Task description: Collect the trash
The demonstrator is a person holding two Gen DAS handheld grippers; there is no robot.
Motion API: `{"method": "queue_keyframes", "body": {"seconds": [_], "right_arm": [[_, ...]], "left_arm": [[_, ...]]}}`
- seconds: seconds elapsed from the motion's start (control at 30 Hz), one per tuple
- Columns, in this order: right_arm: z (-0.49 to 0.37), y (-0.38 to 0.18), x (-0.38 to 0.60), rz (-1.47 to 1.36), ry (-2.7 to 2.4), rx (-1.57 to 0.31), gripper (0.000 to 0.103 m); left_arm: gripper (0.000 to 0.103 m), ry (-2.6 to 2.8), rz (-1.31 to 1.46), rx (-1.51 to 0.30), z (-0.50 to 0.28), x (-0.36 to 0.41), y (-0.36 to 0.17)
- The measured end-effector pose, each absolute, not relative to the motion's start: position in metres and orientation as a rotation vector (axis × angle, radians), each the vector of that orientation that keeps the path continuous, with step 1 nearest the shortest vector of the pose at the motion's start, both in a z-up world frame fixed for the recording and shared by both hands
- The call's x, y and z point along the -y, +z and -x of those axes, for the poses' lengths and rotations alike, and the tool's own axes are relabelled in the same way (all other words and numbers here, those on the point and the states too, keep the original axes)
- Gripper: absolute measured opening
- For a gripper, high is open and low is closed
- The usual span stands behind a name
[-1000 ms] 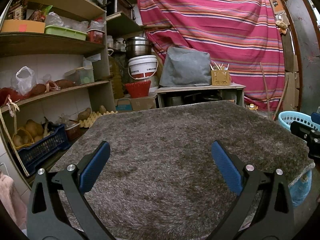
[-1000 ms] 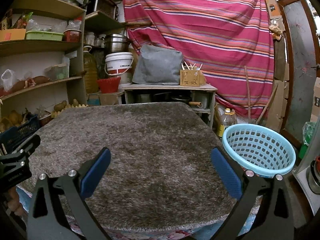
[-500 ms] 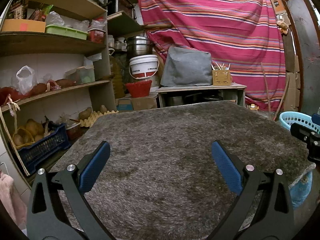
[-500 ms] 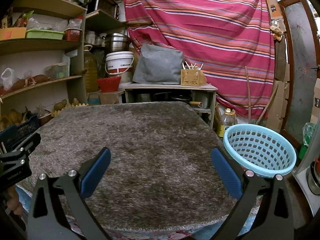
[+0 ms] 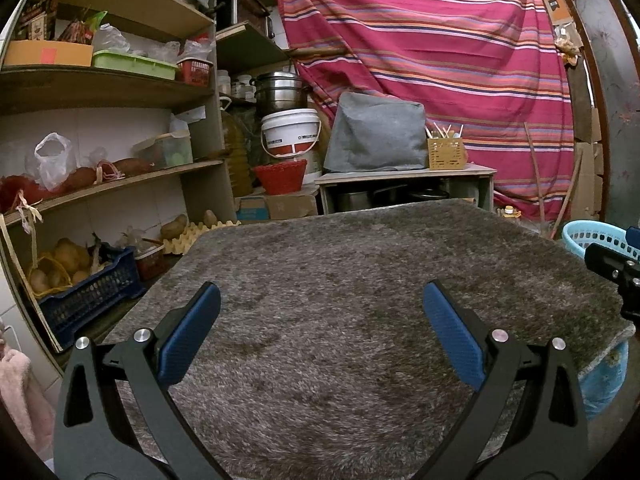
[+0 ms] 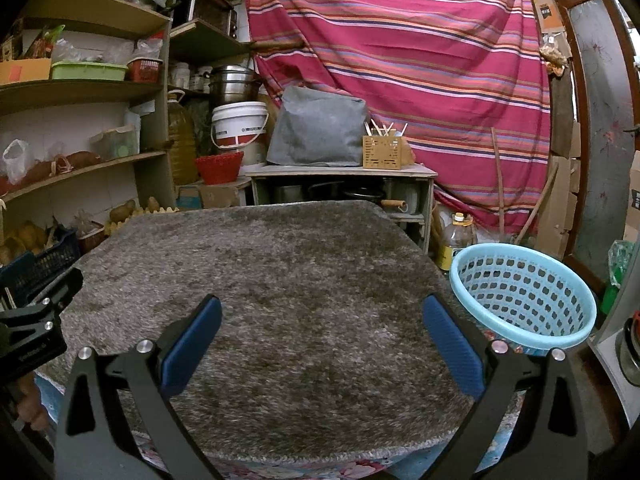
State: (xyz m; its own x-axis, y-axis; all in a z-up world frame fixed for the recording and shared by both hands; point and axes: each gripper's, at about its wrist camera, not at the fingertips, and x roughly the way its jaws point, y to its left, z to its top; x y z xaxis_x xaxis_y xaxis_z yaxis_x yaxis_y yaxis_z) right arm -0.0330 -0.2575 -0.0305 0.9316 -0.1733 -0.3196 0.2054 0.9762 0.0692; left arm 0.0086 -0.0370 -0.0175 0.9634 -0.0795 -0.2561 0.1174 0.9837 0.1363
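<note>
Nothing had shifted over the last second: both views matched the earlier ones almost exactly, so the collecting had either not begun or was already over. The left tongs [image 5: 320,322] hung with jaws spread wide and nothing between them, low over the near edge of the counter [image 5: 360,272], which carried a shaggy grey rug. The right tongs [image 6: 322,322] stood just as wide and just as bare. The blue basket [image 6: 520,296], the likely bin, sat at four o'clock off the counter's right edge, near the right tongs. No trash showed anywhere on the rug, though small scraps might have been lost in the pile; the basket's bottom was hidden. To my judgement, the next move called for finding litter first.
</note>
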Motion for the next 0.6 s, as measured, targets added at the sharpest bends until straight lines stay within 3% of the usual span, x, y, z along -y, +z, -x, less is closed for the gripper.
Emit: {"method": "queue_keyframes", "body": {"seconds": [0.6], "right_arm": [[0.0322, -0.0306, 0.2558, -0.101, -0.193, -0.32, 0.098]], "left_arm": [[0.098, -0.099, -0.149, -0.258, -0.0092, 0.0364, -0.0178]]}}
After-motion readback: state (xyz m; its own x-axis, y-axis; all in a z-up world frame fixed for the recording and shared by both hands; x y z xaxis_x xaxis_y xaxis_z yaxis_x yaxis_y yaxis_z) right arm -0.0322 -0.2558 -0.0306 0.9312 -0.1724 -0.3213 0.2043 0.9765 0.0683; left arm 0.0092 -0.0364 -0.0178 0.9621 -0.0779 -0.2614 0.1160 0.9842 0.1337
